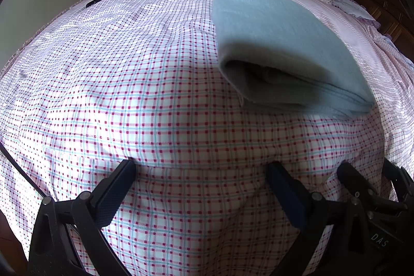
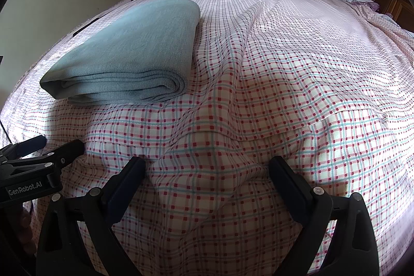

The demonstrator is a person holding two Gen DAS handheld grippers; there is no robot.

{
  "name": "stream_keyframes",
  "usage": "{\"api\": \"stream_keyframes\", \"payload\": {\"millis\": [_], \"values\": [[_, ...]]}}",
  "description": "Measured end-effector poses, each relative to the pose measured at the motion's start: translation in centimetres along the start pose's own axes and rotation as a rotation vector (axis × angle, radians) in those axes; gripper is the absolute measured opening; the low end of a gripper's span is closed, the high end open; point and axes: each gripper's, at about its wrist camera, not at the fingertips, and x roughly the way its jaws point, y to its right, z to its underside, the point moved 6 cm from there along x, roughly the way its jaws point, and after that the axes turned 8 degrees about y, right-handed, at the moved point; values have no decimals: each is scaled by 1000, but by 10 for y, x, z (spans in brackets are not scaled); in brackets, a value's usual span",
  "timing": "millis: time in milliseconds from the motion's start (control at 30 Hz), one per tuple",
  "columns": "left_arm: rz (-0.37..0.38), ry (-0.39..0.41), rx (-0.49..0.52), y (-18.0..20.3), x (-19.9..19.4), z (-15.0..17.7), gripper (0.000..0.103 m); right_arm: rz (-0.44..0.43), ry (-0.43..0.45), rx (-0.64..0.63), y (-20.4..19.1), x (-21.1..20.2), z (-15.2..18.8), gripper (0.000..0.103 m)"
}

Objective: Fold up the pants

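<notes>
Your grey-blue pants (image 2: 124,53) lie folded in a neat stack on the checked bed (image 2: 284,69); left tool (image 1: 200,172) and right tool (image 2: 207,167) hover wide, empty, likely finished.

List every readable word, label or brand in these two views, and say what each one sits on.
"GenRobot.AI" – white label on the left gripper body, seen in the right wrist view.
"DAS" – pale letters on the right gripper body, seen in the left wrist view; possibly part of a longer word.
Nothing readable on the folded pants or the checked bedsheet.
</notes>
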Motion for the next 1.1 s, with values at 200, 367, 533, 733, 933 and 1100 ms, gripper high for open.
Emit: {"api": "stream_keyframes", "payload": {"millis": [200, 367, 533, 733, 933, 1100], "values": [[0, -1, 0, 0, 0, 0, 103, 0, 0, 0, 0, 0, 0, 93], [0, -1, 0, 0, 0, -1, 103, 1, 0, 0, 0, 0, 0, 93], [0, -1, 0, 1, 0, 0, 103, 1, 0, 0, 0, 0, 0, 93], [0, -1, 1, 1, 0, 0, 103, 1, 0, 0, 0, 0, 0, 93], [1, -2, 0, 1, 0, 0, 103, 1, 0, 0, 0, 0, 0, 93], [1, -5, -1, 2, -2, 4, 103, 1, 0, 0, 0, 1, 0, 93]]}}
